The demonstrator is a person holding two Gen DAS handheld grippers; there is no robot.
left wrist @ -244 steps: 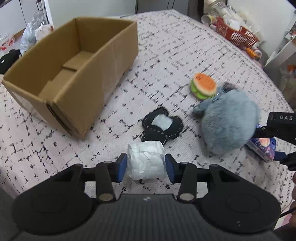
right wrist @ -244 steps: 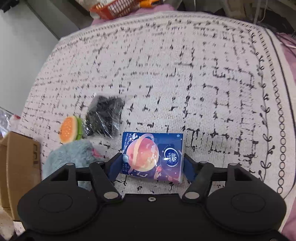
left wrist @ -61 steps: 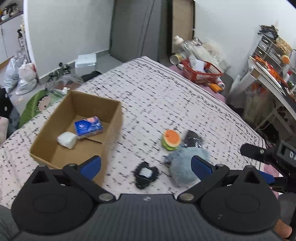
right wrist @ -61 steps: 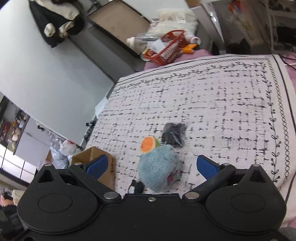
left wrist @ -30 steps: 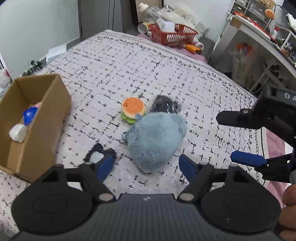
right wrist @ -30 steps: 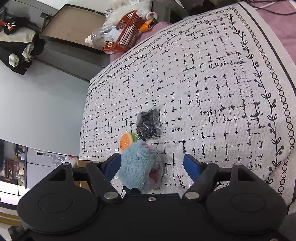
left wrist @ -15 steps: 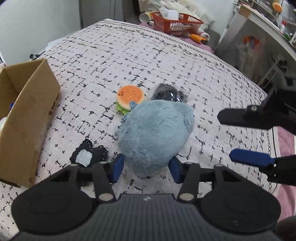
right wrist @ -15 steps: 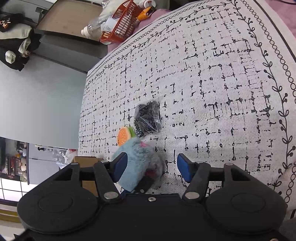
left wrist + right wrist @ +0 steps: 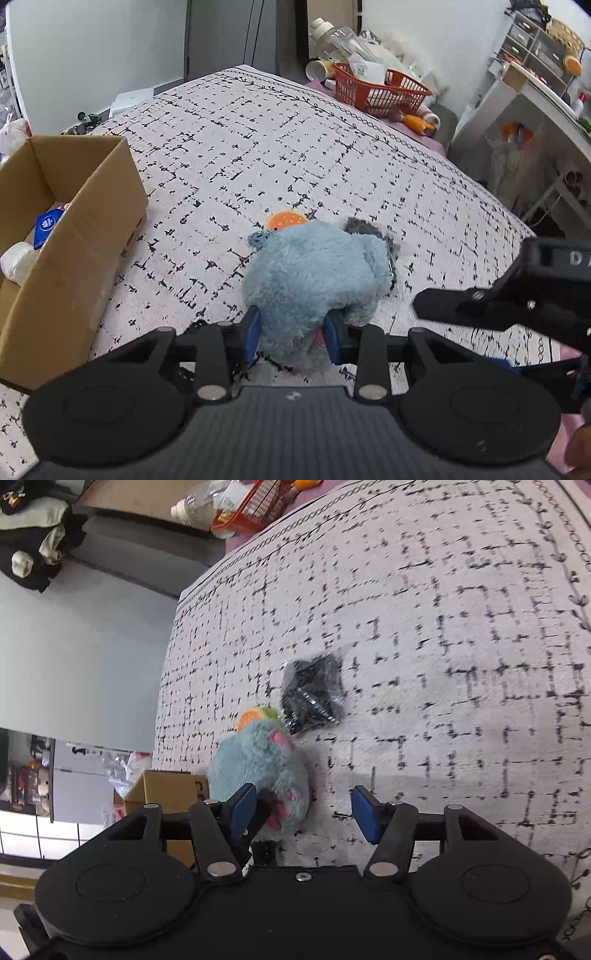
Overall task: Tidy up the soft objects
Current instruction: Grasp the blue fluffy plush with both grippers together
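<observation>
- Now the left gripper (image 9: 291, 334) pinches the blue plush toy (image 9: 314, 277) between its pads.
- The right gripper (image 9: 303, 814) hangs open, toy by its left pad.
- Cardboard box (image 9: 74, 236) sits left of the left gripper.

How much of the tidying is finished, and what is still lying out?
Two things already sit in the cardboard box: a blue packet and a white bundle. The left claw is squeezed on the fluffy blue toy; the right claw is open beside it. Left on the cloth: the little burger toy and a black bag.
</observation>
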